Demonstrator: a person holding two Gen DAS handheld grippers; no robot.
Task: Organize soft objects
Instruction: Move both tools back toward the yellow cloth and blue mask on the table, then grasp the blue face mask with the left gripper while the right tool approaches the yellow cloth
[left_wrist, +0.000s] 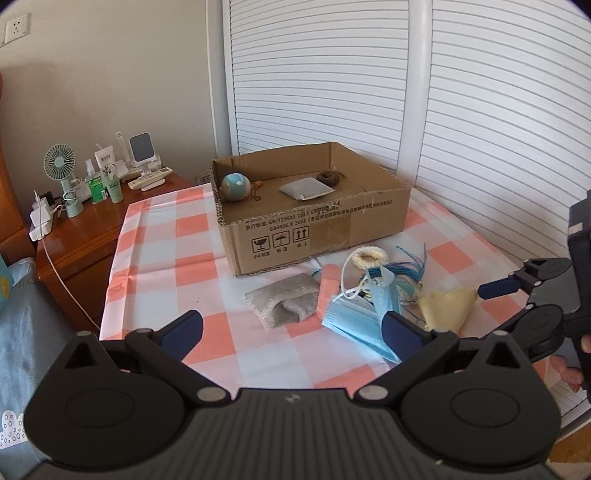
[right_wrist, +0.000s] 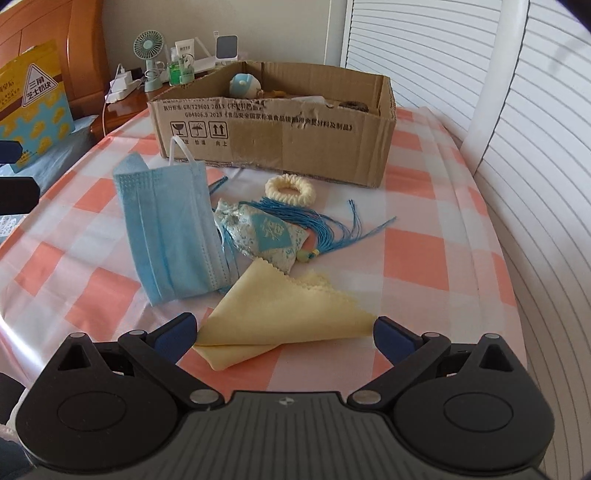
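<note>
Flanking a folded, scallop-edged yellow cloth (right_wrist: 284, 325), the right tool (right_wrist: 282, 332) gapes wide, seemingly without touching it.

Reference landmark: cardboard box (right_wrist: 273, 122). From the right wrist view, the box's near wall conceals the lower part of the blue ball (right_wrist: 243, 85) and most of the flat items behind it; the dark ring (right_wrist: 355, 106) at the box's right end shows only its top; bottles (right_wrist: 181, 68) behind the box's left corner carry labels too small to read; the yellow package (right_wrist: 31, 107) far left of the box is cut by the frame edge.
</note>
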